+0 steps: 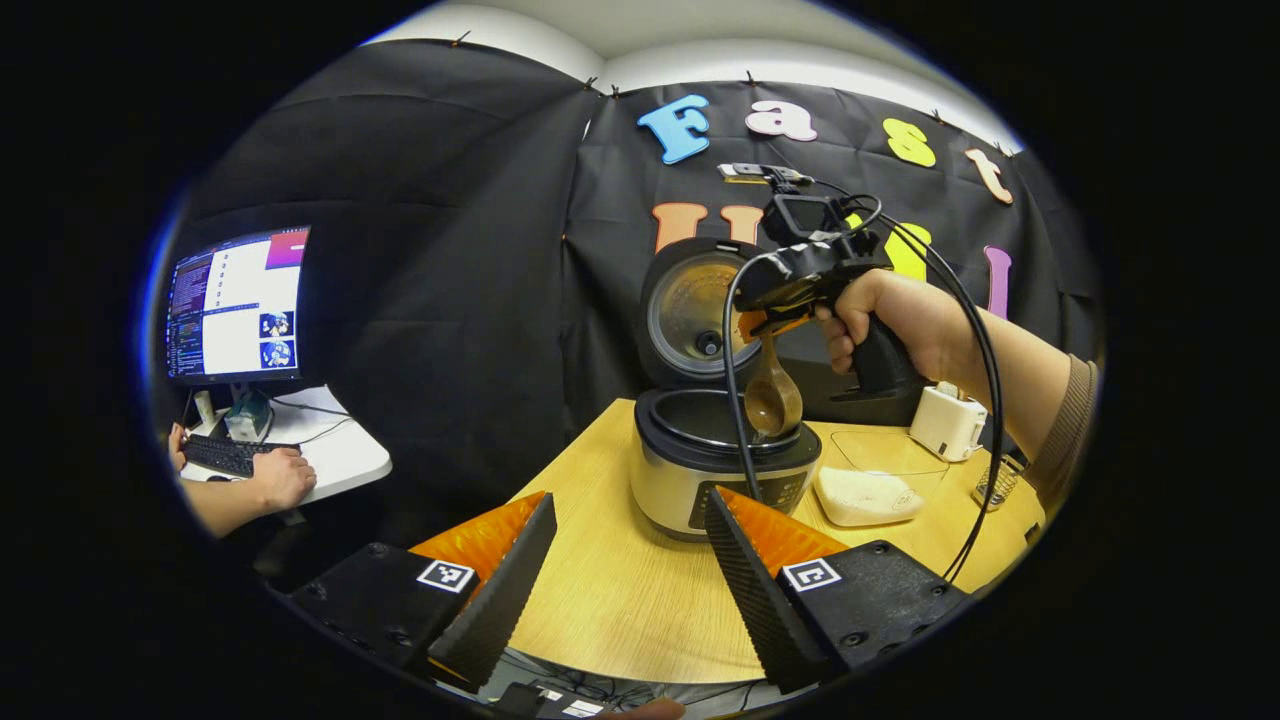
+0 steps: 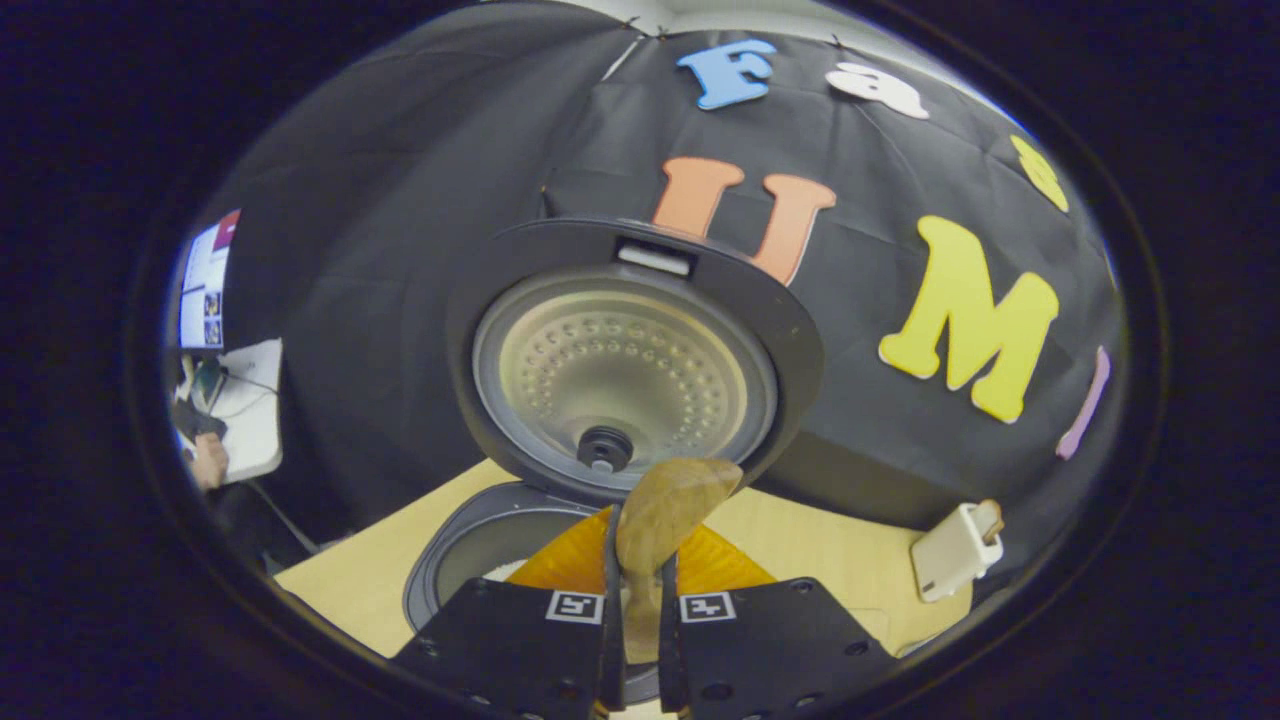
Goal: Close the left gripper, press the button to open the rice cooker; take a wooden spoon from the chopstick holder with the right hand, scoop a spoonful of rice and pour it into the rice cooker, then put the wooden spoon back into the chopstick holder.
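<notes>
Left gripper: fingers spread wide, nothing between them, held low over the near edge of the table. The cooker stands just ahead of it, a little toward its right finger. Lid is up and upright behind the pot; the pot rim is open.

Right gripper: seen from the left gripper view, it is held by a hand above the cooker, ahead and to the right of the left gripper. Its fingers are drawn narrow and pinch the spoon by the handle. The spoon hangs down from them, bowl lowest, right over the pot's mouth.

In the right gripper view the gripper has both fingers pressed on the spoon handle; the bowl sticks out ahead of the tips, in front of the lid's inner plate. The pot opening lies below and to the left of the fingers.

A rice tray sits right of the cooker, below the right gripper. A mesh holder stands farther right, near the table's edge. A white box sits behind the tray.

Whether rice lies in the spoon: cannot tell.
</notes>
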A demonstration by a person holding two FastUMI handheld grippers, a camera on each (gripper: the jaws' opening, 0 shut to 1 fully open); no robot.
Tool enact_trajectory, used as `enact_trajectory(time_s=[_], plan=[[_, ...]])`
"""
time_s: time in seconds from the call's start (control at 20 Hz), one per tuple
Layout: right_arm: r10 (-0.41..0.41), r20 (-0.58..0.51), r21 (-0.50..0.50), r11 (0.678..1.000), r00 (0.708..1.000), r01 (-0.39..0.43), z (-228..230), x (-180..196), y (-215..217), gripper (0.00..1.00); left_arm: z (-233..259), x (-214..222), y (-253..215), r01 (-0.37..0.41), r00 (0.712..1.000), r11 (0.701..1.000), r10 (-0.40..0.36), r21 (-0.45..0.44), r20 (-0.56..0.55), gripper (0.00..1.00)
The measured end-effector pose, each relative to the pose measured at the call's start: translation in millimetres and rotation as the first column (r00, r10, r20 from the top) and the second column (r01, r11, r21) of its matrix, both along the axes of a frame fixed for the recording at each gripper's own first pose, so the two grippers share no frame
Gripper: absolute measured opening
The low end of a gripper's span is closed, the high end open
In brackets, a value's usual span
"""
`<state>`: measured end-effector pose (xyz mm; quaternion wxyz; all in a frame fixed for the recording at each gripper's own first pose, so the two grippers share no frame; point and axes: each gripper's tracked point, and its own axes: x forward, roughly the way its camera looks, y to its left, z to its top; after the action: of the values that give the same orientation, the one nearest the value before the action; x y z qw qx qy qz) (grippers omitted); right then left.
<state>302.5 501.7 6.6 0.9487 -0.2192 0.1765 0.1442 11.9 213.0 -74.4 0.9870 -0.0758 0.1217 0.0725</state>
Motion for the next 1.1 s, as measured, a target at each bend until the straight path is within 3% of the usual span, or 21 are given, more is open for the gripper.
enact_trajectory(time_s=[0.2, 0.4, 0.65, 1.05, 1.1], plan=[[0.046, 0.153, -0.139, 0.99, 0.987, -0.025, 20.9, -4.1, 9.3, 0.13, -2.4, 0.7, 0.1, 0.0, 1.0, 1.0, 0.0, -0.001, -0.007, 0.96], [0.08, 0.233, -0.222, 0.975, 0.969, -0.027, 32.7, -12.5, 10.4, 0.14, -2.6, 1.3, -1.7, 0.0, 1.0, 1.0, 0.0, 0.001, -0.012, 0.96], [0.066, 0.285, -0.158, 0.987, 0.956, -0.022, 61.7, -23.3, -13.8, 0.13, 3.4, 2.1, -9.1, 0.007, 1.0, 1.0, -0.007, 0.012, 0.001, 0.96], [-0.069, 0.385, -0.017, 0.996, 0.92, 0.082, 120.9, -37.2, -135.9, 0.18, 17.1, 5.3, -38.0, 0.047, 0.998, 0.999, -0.048, 0.016, 0.033, 0.96], [-0.091, 0.388, 0.0, 0.995, 0.917, 0.099, 125.6, -39.5, -155.8, 0.15, 17.9, 5.8, -42.8, 0.054, 0.998, 0.998, -0.055, 0.015, 0.035, 0.96]])
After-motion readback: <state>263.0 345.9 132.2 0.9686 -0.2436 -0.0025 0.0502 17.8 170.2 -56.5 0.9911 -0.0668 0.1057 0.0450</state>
